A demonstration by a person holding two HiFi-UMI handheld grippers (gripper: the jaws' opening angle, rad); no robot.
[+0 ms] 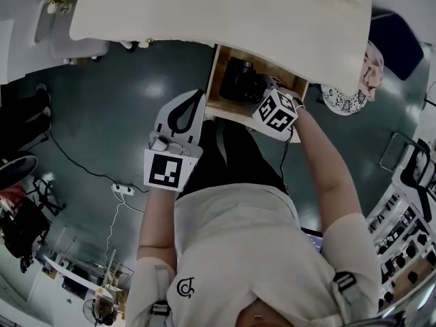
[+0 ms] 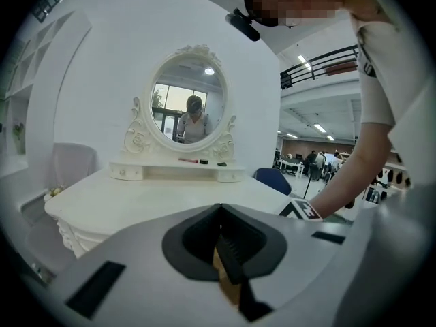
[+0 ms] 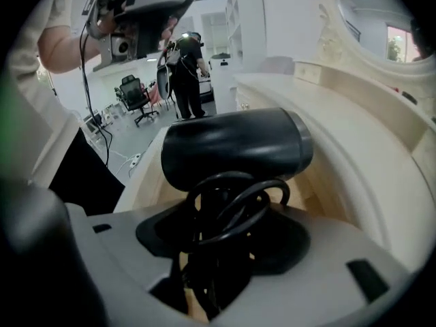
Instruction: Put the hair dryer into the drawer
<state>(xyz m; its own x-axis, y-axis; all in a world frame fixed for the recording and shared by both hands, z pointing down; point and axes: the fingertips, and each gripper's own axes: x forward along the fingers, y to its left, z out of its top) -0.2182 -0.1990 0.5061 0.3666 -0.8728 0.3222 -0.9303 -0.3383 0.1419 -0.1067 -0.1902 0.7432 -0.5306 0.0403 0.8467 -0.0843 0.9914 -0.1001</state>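
The black hair dryer [image 1: 240,80] hangs low inside the open wooden drawer [image 1: 215,80] under the white dressing table [image 1: 225,12]. My right gripper [image 1: 264,92] reaches into the drawer from the right and is shut on the dryer. In the right gripper view the dryer's barrel [image 3: 235,145] lies crosswise just past the jaws, and its coiled black cord [image 3: 235,206] and handle fill the gap in my right gripper [image 3: 225,213]. My left gripper [image 1: 194,102] hovers left of the drawer's front, shut and empty, with its tips meeting at a point. In its own view my left gripper [image 2: 219,213] faces the tabletop [image 2: 136,199].
An oval mirror [image 2: 189,107] with small drawers stands at the back of the tabletop. A blue chair [image 2: 272,179] is right of the table. A white power strip [image 1: 124,189] and cables lie on the dark floor. A patterned round object [image 1: 344,101] sits right of the drawer.
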